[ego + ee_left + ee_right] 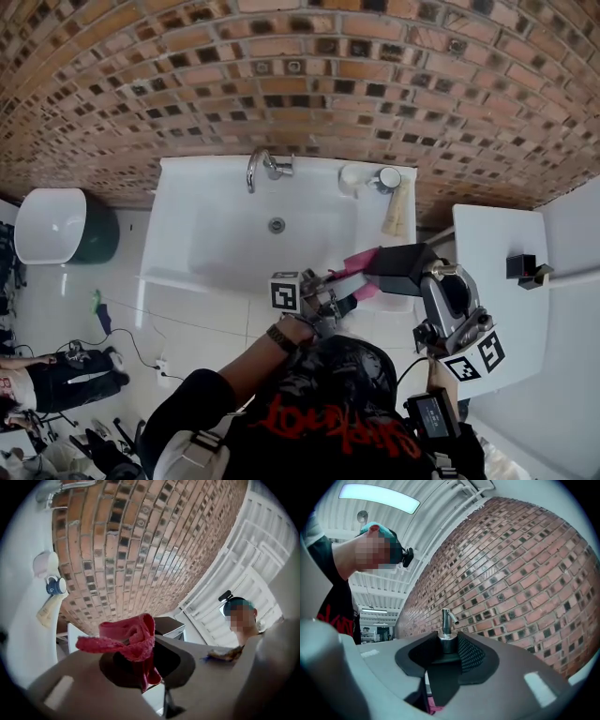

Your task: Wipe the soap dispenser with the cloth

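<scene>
**Red cloth [133, 641] and soap dispenser [446, 629] held up side by side at the sink**

Closest in, the cloth is bunched and pinched tight between the jaws of the left gripper [145, 662], one end flopping out to the side and a tail hanging below. Just beside it, the right gripper [449, 654] has its jaws clamped on the dark body of the dispenser. They cover most of it, so only the chrome pump head stands clear above them.

From above, both are raised over the front rim of the white sink [178, 234], with the cloth touching or just short of the dispenser; I cannot tell which. The dispenser's dark block hides part of the cloth.

Behind them on the sink's back ledge are the chrome faucet [263, 167], a white cup [352, 176] and a pale tube [397, 212] lying flat. A white counter [502, 309] stands to the right and a brick wall [300, 75] is behind.
</scene>
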`<state>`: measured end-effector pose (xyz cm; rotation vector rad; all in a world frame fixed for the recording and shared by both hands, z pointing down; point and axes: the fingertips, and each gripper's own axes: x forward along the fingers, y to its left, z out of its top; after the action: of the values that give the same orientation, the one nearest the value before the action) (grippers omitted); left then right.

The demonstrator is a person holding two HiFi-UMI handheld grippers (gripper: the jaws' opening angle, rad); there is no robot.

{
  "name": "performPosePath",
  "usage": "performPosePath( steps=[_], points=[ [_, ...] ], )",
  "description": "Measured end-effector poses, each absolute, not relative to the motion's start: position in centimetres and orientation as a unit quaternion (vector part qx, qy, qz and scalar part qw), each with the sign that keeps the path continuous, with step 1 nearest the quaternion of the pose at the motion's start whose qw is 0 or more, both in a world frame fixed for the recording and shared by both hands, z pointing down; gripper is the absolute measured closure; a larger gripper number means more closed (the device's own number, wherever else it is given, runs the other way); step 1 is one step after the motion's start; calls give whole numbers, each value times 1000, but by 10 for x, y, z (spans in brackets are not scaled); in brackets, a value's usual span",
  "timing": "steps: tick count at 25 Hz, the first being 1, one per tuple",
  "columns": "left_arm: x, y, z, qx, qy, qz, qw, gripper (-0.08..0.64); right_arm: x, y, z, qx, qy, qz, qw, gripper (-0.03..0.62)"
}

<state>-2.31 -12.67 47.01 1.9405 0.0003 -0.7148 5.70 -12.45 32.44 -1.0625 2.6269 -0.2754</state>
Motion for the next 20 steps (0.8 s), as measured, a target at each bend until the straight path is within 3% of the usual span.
performPosePath(
  steps=[8,13,17,20],
  points=[
    [-48,-121,446,785,64,-371,493,512,76,-139,329,-384,889,-141,205,456],
    [-69,-107,412,769,134,-423,461,512,79,-147,354,-436,886,-109,114,459],
    [-79,-115,398,803,102,-401,429,512,70,-136,354,-379,904,-133,145,459],
    [-79,-115,377,838,97,-367,391,512,47,-124,363,-347,933,-72,60,457]
  ],
)
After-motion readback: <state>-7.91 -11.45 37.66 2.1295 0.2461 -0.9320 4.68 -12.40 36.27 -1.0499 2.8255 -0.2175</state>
